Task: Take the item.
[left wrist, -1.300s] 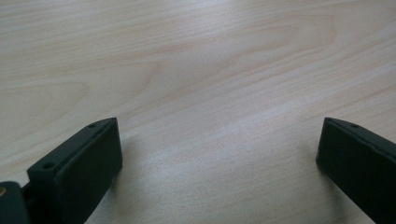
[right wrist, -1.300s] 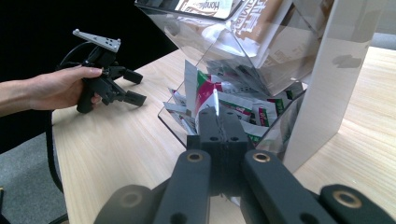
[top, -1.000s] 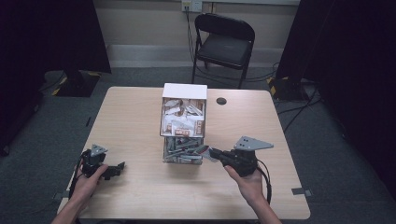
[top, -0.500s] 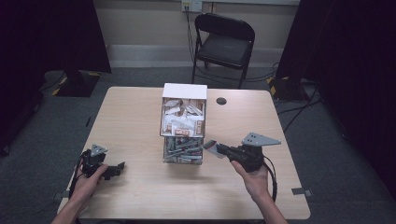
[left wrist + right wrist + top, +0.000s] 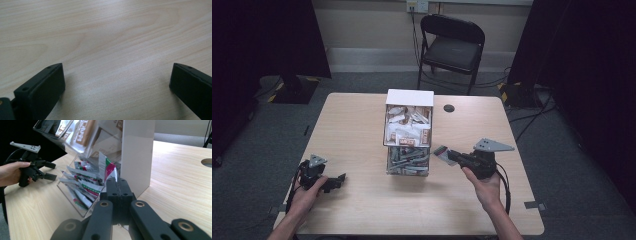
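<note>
A clear two-tier dispenser (image 5: 408,135) stands mid-table, with white and brown sachets above and red-green-white sachets (image 5: 82,187) in its lower bin. My right gripper (image 5: 452,155) is just right of the lower bin, shut on one red-green-white sachet (image 5: 442,152). In the right gripper view that sachet (image 5: 109,170) sticks up from the closed jaws of my right gripper (image 5: 119,185), beside the bin's open mouth. My left gripper (image 5: 338,181) rests on the table at the front left, open, with bare wood between the jaws of the left gripper (image 5: 117,82).
The wooden table (image 5: 362,210) has a round cable hole (image 5: 449,108) behind the dispenser. A black folding chair (image 5: 452,47) stands beyond the far edge. In the right gripper view a hand holds the left gripper (image 5: 48,171) past the bin.
My right gripper has drawn back to the right from the lower bin, with the sachet pinched in its jaws. The left gripper has stayed put.
</note>
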### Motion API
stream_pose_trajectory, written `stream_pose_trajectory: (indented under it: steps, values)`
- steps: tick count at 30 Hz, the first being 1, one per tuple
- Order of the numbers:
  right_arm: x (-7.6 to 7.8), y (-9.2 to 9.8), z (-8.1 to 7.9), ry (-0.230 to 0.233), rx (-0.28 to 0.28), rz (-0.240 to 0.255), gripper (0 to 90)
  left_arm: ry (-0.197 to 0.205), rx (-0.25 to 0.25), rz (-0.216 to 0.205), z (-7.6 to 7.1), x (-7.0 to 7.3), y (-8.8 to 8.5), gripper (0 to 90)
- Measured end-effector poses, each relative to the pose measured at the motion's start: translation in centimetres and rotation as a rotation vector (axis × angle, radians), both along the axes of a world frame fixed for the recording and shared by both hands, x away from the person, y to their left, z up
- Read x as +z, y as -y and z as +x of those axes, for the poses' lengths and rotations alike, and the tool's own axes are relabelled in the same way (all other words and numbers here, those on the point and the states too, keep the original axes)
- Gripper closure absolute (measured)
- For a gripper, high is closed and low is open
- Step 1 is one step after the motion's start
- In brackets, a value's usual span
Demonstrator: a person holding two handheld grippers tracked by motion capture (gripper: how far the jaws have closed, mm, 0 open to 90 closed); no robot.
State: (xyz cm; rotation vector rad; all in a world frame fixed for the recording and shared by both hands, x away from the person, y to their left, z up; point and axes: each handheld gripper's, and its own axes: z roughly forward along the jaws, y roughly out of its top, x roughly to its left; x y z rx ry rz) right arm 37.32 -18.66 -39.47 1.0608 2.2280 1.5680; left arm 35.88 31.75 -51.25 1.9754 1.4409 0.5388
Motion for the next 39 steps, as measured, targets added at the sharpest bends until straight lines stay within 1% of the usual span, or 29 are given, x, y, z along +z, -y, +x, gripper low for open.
stream_pose_trajectory:
  steps: [2,4,6,12,15,18,22,24,28,34,35,36,39]
  values:
    - [0.2,0.0,0.3,0.003,-0.003,0.006,90.0,-0.001,-0.002,0.000,0.0,0.0,0.0,0.0]
    - [0.3,0.2,0.7,-0.001,-0.010,0.027,90.0,-0.001,-0.001,-0.001,0.0,0.0,0.0,0.0]
    - [0.4,0.3,1.0,0.002,-0.018,-0.004,90.0,-0.001,-0.001,-0.003,0.0,0.0,0.0,0.0]
    - [0.3,0.9,2.0,-0.004,-0.042,-0.014,90.0,-0.001,-0.001,-0.001,0.0,0.0,0.0,0.0]
    - [0.1,1.1,2.8,-0.011,-0.056,-0.030,90.0,-0.001,-0.001,0.000,0.0,0.0,0.0,0.0]
    - [0.1,1.2,3.6,-0.008,-0.070,-0.048,90.0,-0.001,-0.002,-0.001,0.0,0.0,0.0,0.0]
    - [-0.1,1.4,4.6,-0.008,-0.089,-0.051,90.0,-0.002,-0.002,0.000,0.0,0.0,0.0,0.0]
    - [-0.5,1.5,5.1,-0.017,-0.098,-0.057,90.0,-0.001,-0.002,-0.001,0.0,0.0,0.0,0.0]
    - [-1.5,1.4,5.9,-0.037,-0.110,-0.095,90.0,-0.001,-0.001,-0.001,0.0,0.0,0.0,0.0]
    - [-2.5,1.3,6.9,-0.053,-0.120,-0.115,90.0,-0.001,-0.001,-0.001,0.0,0.0,0.0,0.0]
    - [-2.6,1.2,7.0,-0.054,-0.122,-0.122,90.0,-0.001,-0.001,-0.001,0.0,0.0,0.0,0.0]
    - [-2.9,1.2,7.2,-0.055,-0.125,-0.141,90.0,-0.001,-0.001,-0.001,0.0,0.0,0.0,0.0]
    - [-3.7,1.3,7.6,-0.068,-0.136,-0.163,90.0,-0.001,-0.001,-0.001,0.0,0.0,0.0,0.0]
